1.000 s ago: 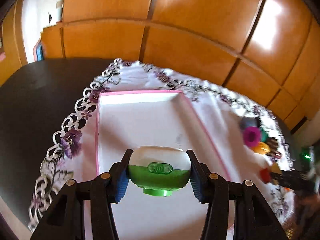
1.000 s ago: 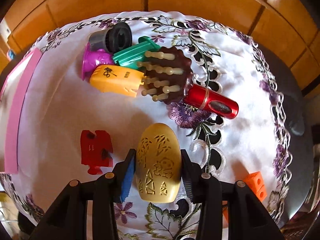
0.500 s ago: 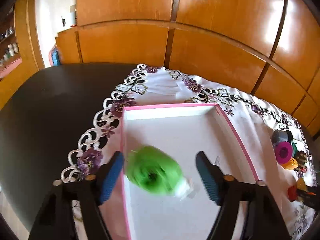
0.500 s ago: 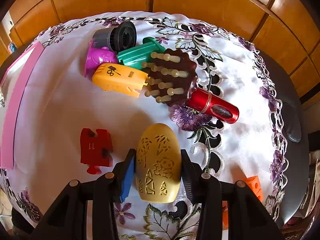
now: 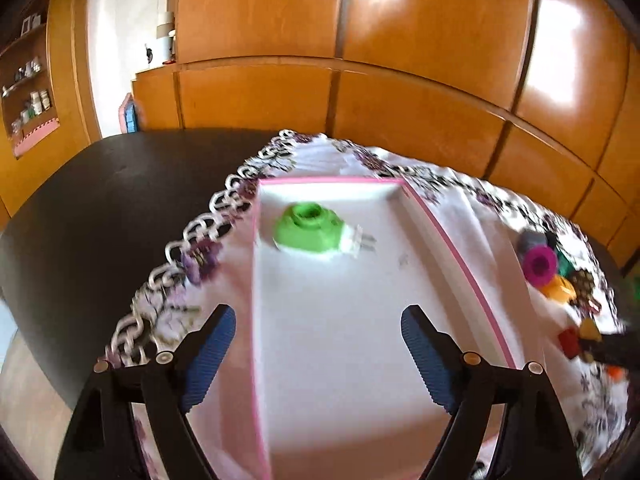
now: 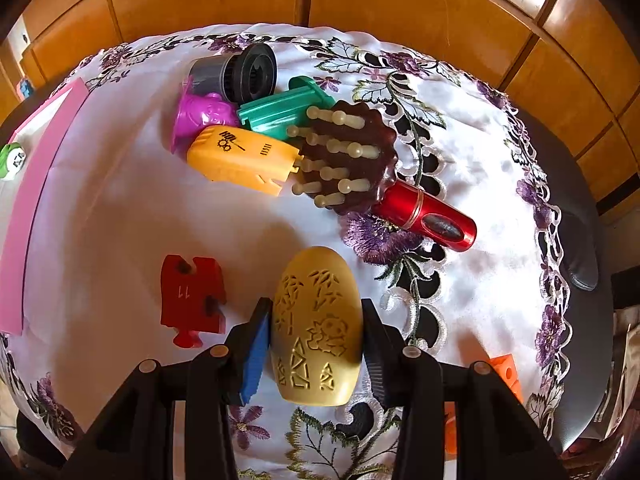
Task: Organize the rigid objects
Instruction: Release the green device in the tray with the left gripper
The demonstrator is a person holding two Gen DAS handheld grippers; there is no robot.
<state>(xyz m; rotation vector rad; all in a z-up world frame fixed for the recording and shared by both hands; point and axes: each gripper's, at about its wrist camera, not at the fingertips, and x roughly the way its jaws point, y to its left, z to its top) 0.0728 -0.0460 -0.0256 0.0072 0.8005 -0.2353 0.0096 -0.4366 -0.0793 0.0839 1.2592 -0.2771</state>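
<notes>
Green-and-white plug-in device (image 5: pixel 310 230) in a pink-rimmed white tray (image 5: pixel 456 240); gold egg-shaped case (image 6: pixel 317 326) with cut-out patterns; white tablecloth (image 6: pixel 472 152) embroidered with purple flowers.

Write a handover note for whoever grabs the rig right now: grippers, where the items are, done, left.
Left gripper: open, empty, over the pink-rimmed tray.
Right gripper: shut on the gold egg-shaped piece, above the embroidered cloth.
Done: green and white plug-in device lies in the tray's far left corner.
Left: gold piece, red puzzle piece, orange block, and the pile: grey cylinder, magenta piece, teal piece, yellow piece, brown brush head, red tube.
</notes>
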